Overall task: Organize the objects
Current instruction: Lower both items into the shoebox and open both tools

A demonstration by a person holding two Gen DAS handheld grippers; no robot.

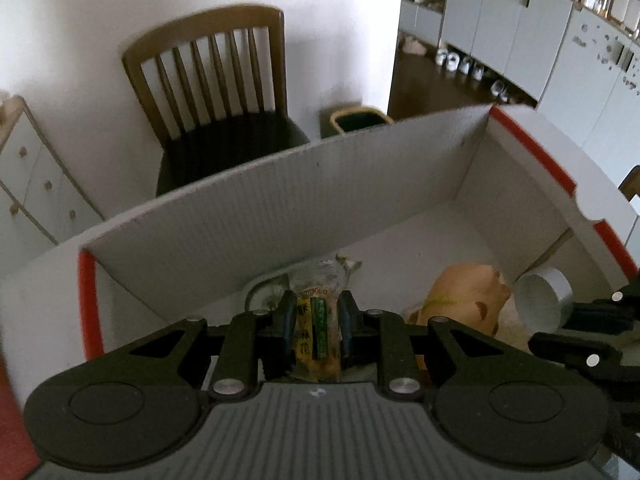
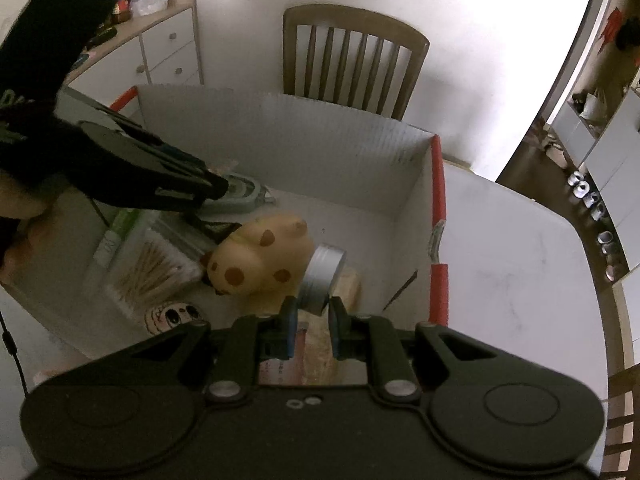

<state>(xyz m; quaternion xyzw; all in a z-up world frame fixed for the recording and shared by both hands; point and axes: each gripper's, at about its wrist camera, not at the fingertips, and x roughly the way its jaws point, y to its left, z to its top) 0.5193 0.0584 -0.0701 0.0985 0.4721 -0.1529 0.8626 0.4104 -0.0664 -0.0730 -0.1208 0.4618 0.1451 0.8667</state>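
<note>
A white cardboard box [image 1: 280, 200] with red-taped edges stands open on a white table [image 2: 520, 260]. My left gripper [image 1: 318, 312] is shut on a clear snack packet [image 1: 318, 324] with a yellow and green label, held low inside the box over a flat greenish pack [image 2: 240, 192]. My right gripper [image 2: 312, 316] is shut on the rim of a silver tape roll [image 2: 322, 272], just above the box floor at the right. A tan spotted plush toy [image 2: 260, 260] lies between the two grippers, touching the tape roll. A person's dark sleeve [image 2: 44, 80] carries the left gripper.
In the box also lie a pack of cotton swabs [image 2: 152, 272], a panda-face item [image 2: 172, 316] and a beige packet [image 2: 348, 284]. Behind the box is a wooden chair [image 1: 224, 92], with a bin [image 1: 360, 120] beside it. A white drawer unit [image 2: 168, 52] stands far left.
</note>
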